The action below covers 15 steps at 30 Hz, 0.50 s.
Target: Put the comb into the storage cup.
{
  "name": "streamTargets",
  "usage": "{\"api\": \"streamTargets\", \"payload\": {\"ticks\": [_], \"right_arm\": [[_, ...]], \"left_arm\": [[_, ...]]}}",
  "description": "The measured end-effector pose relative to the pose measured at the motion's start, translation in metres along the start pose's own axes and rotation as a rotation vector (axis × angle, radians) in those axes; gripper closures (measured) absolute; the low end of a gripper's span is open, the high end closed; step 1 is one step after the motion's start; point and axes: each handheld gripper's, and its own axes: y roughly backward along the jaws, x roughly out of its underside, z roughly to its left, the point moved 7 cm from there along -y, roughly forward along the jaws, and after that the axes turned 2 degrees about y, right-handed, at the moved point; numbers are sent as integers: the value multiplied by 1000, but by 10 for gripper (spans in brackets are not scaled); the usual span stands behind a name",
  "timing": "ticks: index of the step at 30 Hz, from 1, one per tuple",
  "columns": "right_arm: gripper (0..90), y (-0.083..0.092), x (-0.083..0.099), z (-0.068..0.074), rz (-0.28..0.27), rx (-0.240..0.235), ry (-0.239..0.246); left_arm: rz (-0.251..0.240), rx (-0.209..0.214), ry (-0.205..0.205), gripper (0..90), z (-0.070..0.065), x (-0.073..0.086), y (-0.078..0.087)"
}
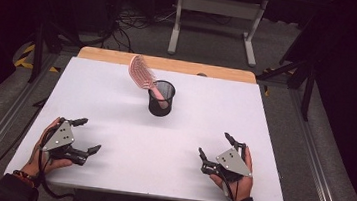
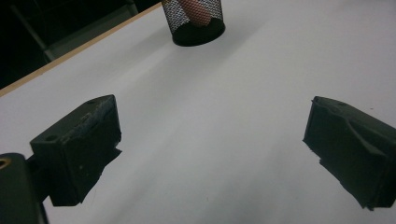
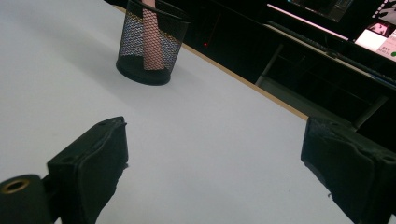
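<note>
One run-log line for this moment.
left claw: open, empty | right claw: open, empty | pink hairbrush: handle down in mesh cup

A: Obstacles? Just the mesh cup (image 1: 161, 98), pink hairbrush (image 1: 141, 72) sticking out of it, tilted up and away to the cup's left.

B: Room around the cup?

A: Bare white board (image 1: 116, 99) on every side of it. Left gripper (image 1: 86, 135) and right gripper (image 1: 214, 145) sit well short of the cup, jaws spread, open lane straight to it.
</note>
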Motion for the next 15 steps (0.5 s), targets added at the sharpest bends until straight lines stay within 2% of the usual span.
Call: {"api": "streamTargets", "payload": {"ticks": [2, 6, 9, 15], "right_arm": [[81, 0, 0, 0, 2, -1, 1], [81, 0, -2, 0, -8, -4, -3], [81, 0, -2, 0, -8, -6, 5], [81, 0, -3, 1, -9, -8, 3]], "left_arm": [[-7, 0, 12, 46, 1, 0, 0], [-1, -9, 0, 46, 1, 0, 1], [-12, -6, 12, 47, 1, -1, 2], [-8, 1, 3, 47, 0, 0, 1]]}}
